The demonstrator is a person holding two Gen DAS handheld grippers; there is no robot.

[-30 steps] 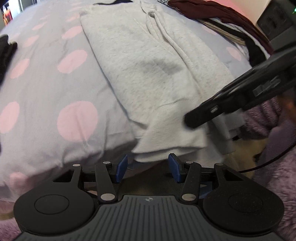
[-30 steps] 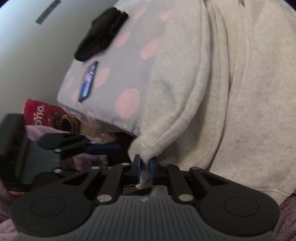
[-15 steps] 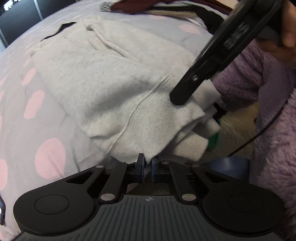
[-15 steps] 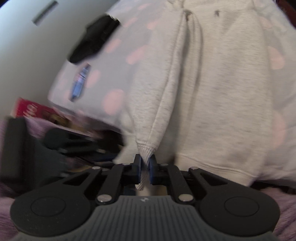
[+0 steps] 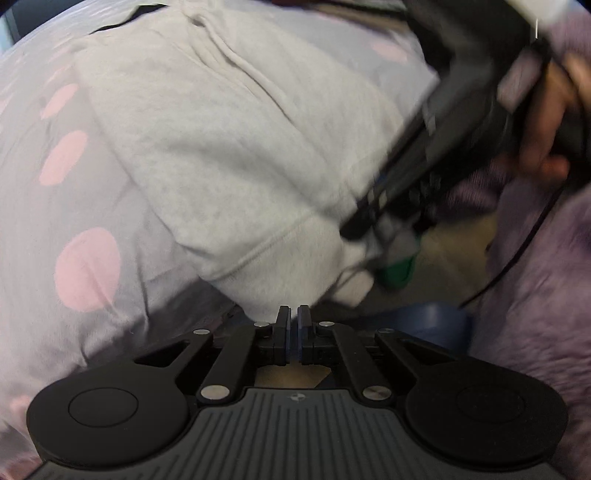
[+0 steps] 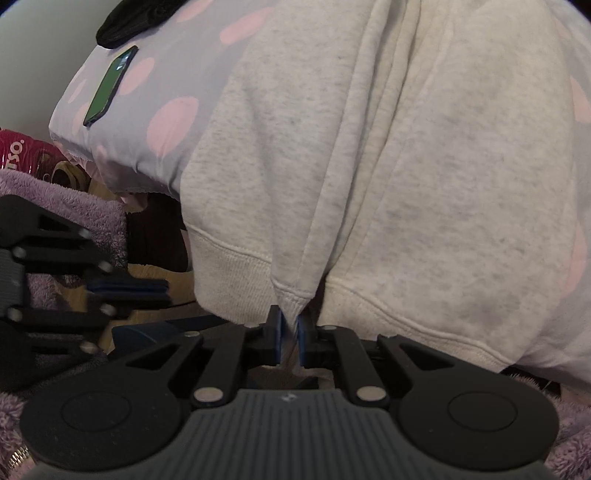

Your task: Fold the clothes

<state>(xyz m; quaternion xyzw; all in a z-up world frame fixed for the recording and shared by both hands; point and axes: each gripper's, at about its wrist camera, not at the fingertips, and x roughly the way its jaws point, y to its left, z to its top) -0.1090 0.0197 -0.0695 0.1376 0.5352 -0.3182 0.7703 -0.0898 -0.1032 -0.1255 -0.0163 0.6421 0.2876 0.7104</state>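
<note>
A light grey sweatshirt [image 5: 229, 147] lies on a lilac bedsheet with pink dots [image 5: 85, 266], its ribbed hem hanging over the near bed edge. My left gripper [image 5: 294, 321] is shut, its tips just below the hem; whether it pinches cloth is unclear. The other gripper's blurred body crosses the right of that view. In the right wrist view the sweatshirt [image 6: 424, 155] fills the frame. My right gripper [image 6: 290, 321] is shut on a cuff-like ribbed fold at the hem. The left gripper [image 6: 129, 290] shows at the left, shut and apart from the cloth.
A phone [image 6: 109, 85] and a black garment [image 6: 136, 14] lie on the sheet at the far left. A red package [image 6: 22, 155] sits below the bed edge. Purple fleece [image 5: 535, 295] is at the right, with a dark blue object [image 5: 424, 321] and a green object [image 5: 399, 269] below.
The left gripper closed from open a second ago and now sits just under the hem. The right gripper, still shut on the ribbed fold, pulled it down toward the bed edge.
</note>
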